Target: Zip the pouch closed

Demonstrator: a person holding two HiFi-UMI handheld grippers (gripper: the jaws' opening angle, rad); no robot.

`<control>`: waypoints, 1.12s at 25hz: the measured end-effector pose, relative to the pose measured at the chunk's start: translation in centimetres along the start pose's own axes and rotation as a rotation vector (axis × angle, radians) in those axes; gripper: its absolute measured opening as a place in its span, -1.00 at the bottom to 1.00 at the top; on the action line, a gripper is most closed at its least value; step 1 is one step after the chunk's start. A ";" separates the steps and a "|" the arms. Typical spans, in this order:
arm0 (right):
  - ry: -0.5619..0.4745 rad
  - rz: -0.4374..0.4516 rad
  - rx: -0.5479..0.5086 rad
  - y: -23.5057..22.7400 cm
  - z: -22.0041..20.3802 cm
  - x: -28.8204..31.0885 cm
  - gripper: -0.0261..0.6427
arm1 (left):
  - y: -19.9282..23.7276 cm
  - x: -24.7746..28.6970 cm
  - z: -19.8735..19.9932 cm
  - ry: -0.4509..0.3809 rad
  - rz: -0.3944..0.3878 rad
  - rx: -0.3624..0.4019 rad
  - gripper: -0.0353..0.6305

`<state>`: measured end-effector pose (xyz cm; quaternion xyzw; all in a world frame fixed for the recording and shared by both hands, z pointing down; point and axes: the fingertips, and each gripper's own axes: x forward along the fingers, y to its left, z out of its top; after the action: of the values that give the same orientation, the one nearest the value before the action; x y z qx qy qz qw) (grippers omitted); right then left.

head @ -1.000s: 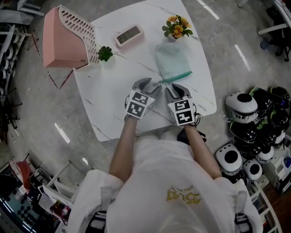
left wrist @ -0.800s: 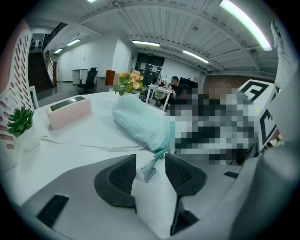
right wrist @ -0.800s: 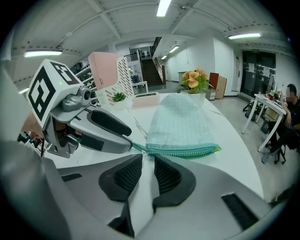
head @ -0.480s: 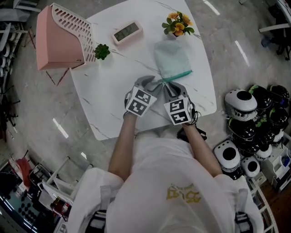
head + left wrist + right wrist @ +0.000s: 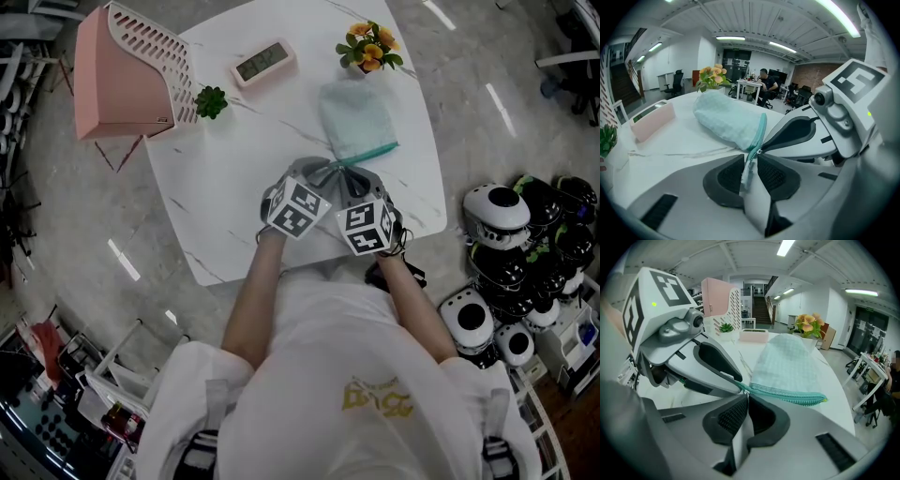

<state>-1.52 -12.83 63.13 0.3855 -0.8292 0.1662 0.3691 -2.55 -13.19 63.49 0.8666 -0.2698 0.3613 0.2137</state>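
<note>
Your left gripper [image 5: 751,161] has just been closing its jaws and now pinches the pale fabric tab [image 5: 747,169] at the near end of the teal zip [image 5: 787,394]. Your right gripper [image 5: 747,399], close beside it, has just been closing too and clamps the small metal zip pull [image 5: 747,393] at that same end. The mint-green quilted fabric pouch [image 5: 356,120] lies on the white marbled surface [image 5: 225,178] just beyond both grippers. Farther off stand a pot of orange and yellow flowers [image 5: 367,49], a pink digital clock [image 5: 263,64], a small green plant [image 5: 211,100] and a pink box with a slotted white face [image 5: 117,75].
</note>
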 end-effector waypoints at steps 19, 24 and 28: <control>0.022 0.006 -0.009 -0.1 -0.4 -0.1 -0.87 | -0.4 0.3 -0.3 0.025 -0.014 0.010 -0.77; 0.020 0.006 -0.002 -0.3 -0.6 0.1 -0.87 | -0.5 0.6 -0.5 0.025 -0.021 0.008 -0.77; 0.020 0.002 0.000 -0.3 -0.5 -0.2 -0.87 | -0.7 0.4 -0.3 0.026 -0.027 0.006 -0.77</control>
<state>-0.93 -12.62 63.33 0.3831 -0.8258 0.1704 0.3772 -2.08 -12.61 63.88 0.8662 -0.2541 0.3702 0.2195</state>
